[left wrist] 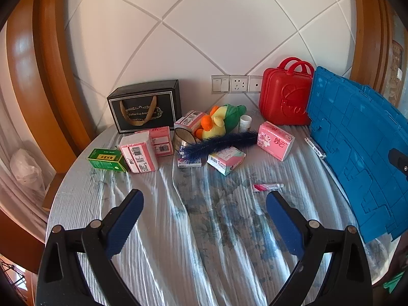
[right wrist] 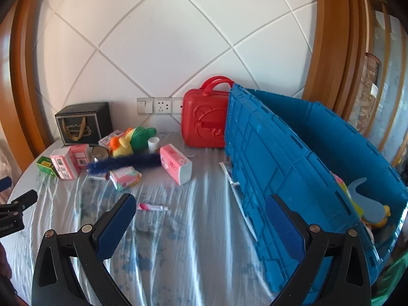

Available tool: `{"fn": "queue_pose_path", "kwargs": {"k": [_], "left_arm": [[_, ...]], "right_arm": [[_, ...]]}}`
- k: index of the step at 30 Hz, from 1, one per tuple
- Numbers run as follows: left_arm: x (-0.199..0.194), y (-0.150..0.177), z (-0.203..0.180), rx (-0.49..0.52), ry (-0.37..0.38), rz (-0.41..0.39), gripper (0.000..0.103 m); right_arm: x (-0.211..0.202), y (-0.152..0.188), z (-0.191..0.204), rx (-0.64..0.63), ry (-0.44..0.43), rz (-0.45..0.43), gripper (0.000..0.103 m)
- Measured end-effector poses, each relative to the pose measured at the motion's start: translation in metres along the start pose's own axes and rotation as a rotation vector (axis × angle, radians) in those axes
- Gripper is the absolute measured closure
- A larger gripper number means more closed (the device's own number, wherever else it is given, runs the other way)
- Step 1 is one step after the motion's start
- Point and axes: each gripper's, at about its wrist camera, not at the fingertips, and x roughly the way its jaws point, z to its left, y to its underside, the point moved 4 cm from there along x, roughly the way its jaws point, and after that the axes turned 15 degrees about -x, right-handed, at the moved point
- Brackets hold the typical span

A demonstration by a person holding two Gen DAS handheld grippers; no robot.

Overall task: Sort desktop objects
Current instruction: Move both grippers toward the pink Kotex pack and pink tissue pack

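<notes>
Both grippers are open and empty above the cloth-covered round table point(left wrist: 158, 229). My left gripper point(left wrist: 204, 204) is short of a small pink tube point(left wrist: 267, 187), which also shows in the right wrist view point(right wrist: 151, 207). My right gripper point(right wrist: 200, 204) hovers beside the blue crate point(right wrist: 293, 168), which holds a blue toy point(right wrist: 367, 201). Farther back lie pink tissue packs point(left wrist: 275, 140), a blue feather brush point(left wrist: 219, 144), a plush duck point(left wrist: 216, 122), a green box point(left wrist: 107, 159) and a small white bottle point(left wrist: 245, 123).
A black gift box point(left wrist: 145, 105) and a red case point(left wrist: 285, 97) stand against the white wall with sockets point(left wrist: 238, 84). A thin white packet point(left wrist: 315, 148) lies by the crate point(left wrist: 357, 148). A tape roll point(left wrist: 183, 137) sits among the packs.
</notes>
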Motion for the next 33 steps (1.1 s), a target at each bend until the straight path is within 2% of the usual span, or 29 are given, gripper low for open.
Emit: {"fn": "queue_pose_path", "kwargs": {"k": [7,11,21,26,29,33], "left_arm": [[0.043,-0.002,0.006,-0.02,-0.023,0.067,0.005],[0.083,-0.003,0.001,0.001,-0.03,0.116,0.005],[0.23,-0.014,-0.04,0.085,-0.003,0.263,0.005],[0.303,-0.019,-0.06,0.181,0.002,0.328,0.005],[0.336,-0.018,-0.064,0.237,-0.014,0.369,0.005],[0.362,-0.014,-0.066,0.251,-0.004,0.415,0.005]], "right_arm": [[0.044,-0.003,0.007,-0.029,-0.047,0.051,0.0],[0.086,-0.007,0.014,-0.051,-0.087,0.091,0.0],[0.226,-0.017,0.023,-0.054,-0.179,0.195,0.0],[0.294,-0.021,0.02,-0.057,-0.204,0.237,0.0],[0.329,-0.021,0.023,-0.059,-0.23,0.267,0.0],[0.363,-0.021,0.027,-0.055,-0.262,0.286,0.0]]}}
